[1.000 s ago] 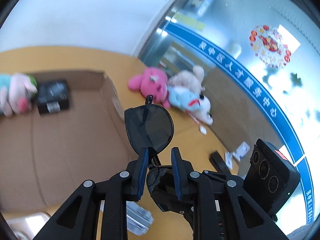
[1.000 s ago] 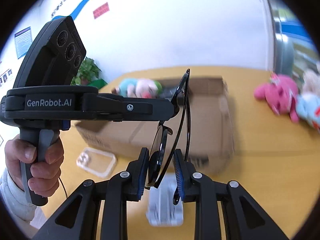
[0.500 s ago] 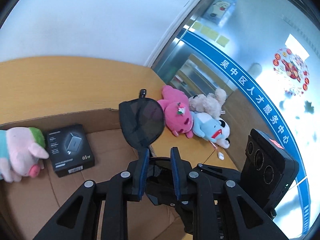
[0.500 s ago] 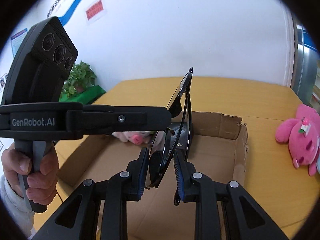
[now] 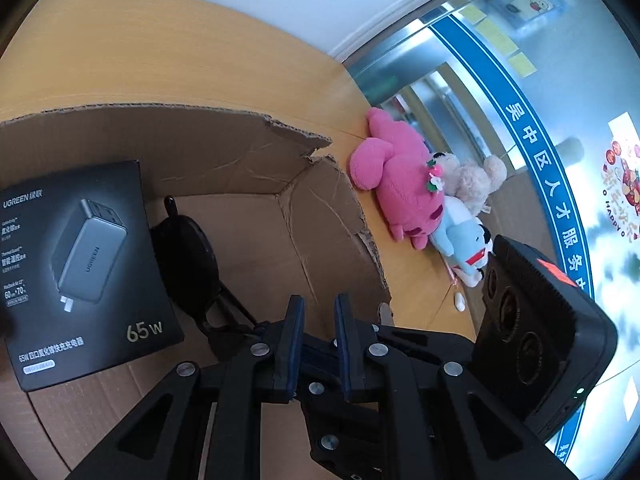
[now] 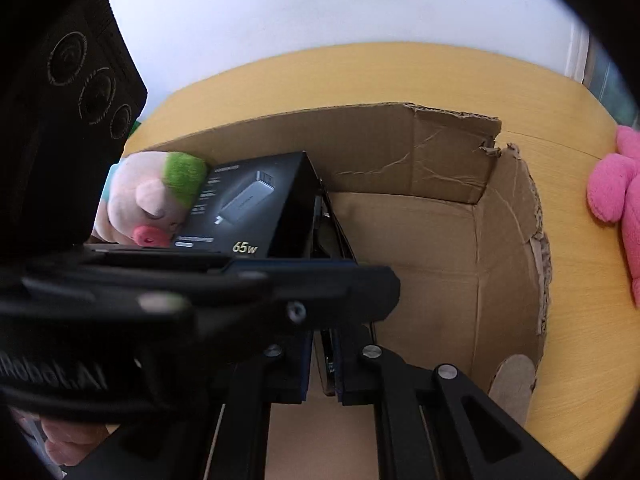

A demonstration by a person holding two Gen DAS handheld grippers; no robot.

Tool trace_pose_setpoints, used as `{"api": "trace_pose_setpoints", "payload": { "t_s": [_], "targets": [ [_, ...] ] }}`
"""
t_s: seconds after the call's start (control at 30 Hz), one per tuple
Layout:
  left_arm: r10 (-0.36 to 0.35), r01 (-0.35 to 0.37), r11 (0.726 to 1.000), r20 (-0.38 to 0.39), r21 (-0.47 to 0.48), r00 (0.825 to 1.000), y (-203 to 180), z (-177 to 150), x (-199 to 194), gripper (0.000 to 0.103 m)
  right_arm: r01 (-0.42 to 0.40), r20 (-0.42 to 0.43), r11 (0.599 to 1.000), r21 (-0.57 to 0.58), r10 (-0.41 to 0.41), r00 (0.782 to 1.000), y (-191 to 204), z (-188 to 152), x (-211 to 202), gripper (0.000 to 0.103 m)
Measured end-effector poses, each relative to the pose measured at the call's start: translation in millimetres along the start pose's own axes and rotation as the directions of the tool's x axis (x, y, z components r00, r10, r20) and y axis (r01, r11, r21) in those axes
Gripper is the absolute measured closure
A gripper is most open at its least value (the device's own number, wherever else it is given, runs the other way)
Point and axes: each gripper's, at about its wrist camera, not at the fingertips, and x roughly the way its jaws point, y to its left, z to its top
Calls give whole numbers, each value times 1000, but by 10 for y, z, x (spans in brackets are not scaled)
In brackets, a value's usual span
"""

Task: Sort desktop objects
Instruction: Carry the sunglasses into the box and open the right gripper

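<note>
Wooden tabletop (image 5: 168,52) is carrying an open brown cardboard box (image 5: 248,156); both hand-held grippers, left (image 5: 317,312) slightly open and empty, right (image 6: 323,354) clamping, have lowered dark-lensed black sunglasses (image 5: 186,256) inside, right of black charger carton (image 5: 80,264), nearly sorted.

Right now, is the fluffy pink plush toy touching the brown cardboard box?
Apart. The right wrist view shows yellow table between the pink plush toy and the brown cardboard box.
</note>
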Motion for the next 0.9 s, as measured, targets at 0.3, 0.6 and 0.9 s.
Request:
{"api": "trace_pose_setpoints", "payload": {
  "t_s": [0.3,0.6,0.9],
  "targets": [
    [59,-63,998,137,27,989,0,-65,-674,90,100,32,981,-167,-96,995,305,-119,-61,36],
    [172,-183,982,209,37,963,123,-456,-1251,88,153,-74,974,-169,-168,983,214,-56,349,79],
    [176,-179,984,204,-2,963,376,-716,-1415,88,234,-23,970,69,-233,972,-65,-59,328,79]
  ]
}}
